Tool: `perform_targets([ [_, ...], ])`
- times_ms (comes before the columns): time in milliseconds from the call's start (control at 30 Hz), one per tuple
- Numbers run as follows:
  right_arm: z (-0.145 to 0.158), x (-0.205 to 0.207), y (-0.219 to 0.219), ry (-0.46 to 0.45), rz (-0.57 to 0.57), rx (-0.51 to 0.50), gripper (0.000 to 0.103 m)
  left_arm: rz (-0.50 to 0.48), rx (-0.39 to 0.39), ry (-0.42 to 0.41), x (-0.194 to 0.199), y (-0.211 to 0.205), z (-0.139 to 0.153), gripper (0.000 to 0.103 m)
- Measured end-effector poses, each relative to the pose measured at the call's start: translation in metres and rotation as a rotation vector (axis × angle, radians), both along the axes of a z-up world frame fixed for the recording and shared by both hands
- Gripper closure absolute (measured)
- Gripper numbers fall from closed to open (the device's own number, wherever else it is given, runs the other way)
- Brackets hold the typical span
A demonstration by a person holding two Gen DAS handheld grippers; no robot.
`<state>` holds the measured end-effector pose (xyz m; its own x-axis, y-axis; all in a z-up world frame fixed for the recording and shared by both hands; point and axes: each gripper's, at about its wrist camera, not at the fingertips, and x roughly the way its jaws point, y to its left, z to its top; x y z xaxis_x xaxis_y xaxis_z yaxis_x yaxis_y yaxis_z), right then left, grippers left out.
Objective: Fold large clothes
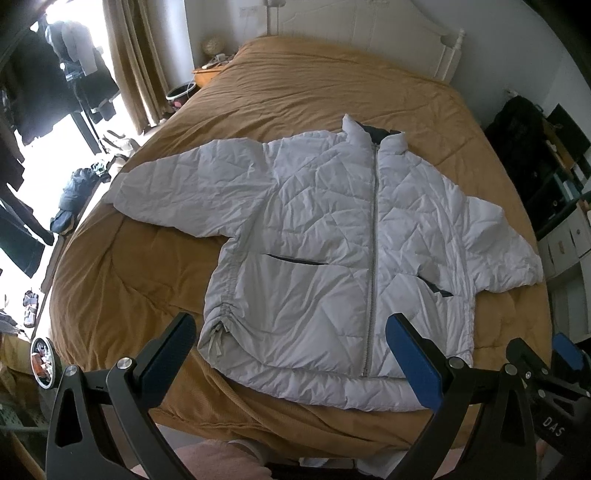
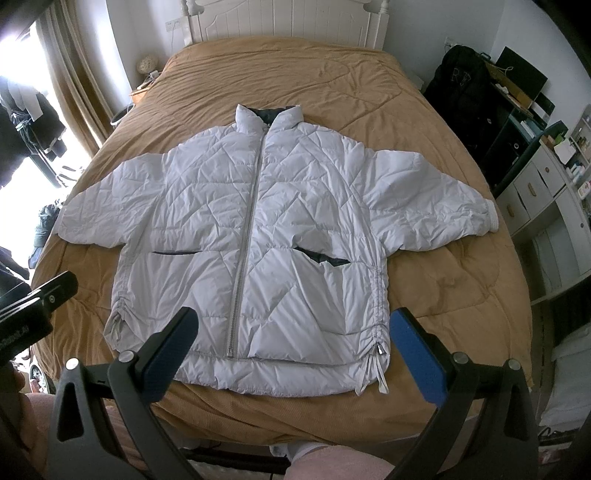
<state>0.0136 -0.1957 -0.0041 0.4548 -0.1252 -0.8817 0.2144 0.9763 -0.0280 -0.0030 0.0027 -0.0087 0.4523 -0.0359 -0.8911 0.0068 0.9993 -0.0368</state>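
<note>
White quilted puffer jacket (image 2: 258, 236) lies face up and zipped on the tan bedspread (image 2: 424, 122), collar toward the headboard (image 2: 288, 22), hem at the near edge just ahead of both tools. Its long axis, the zipper (image 2: 247, 236), runs straight away from the person. Both sleeves are spread sideways, so the left gripper (image 1: 291, 354) is nearer the left sleeve (image 1: 184, 184) and the right gripper (image 2: 295, 350) nearer the right sleeve (image 2: 436, 206). Both sets of jaws stand wide and empty, above the hem without touching it. The fabric looks puffy and creased, with drawcords at the side seams; nothing is folded yet.
</note>
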Motion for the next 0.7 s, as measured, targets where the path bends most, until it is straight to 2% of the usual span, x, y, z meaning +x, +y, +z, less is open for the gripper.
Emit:
perform_targets([
  [700,-0.0031,0.0002,0.0022,0.004,0.003,-0.001,0.0,0.017,0.036,-0.019,-0.0019,-0.001,0.0003,0.001],
])
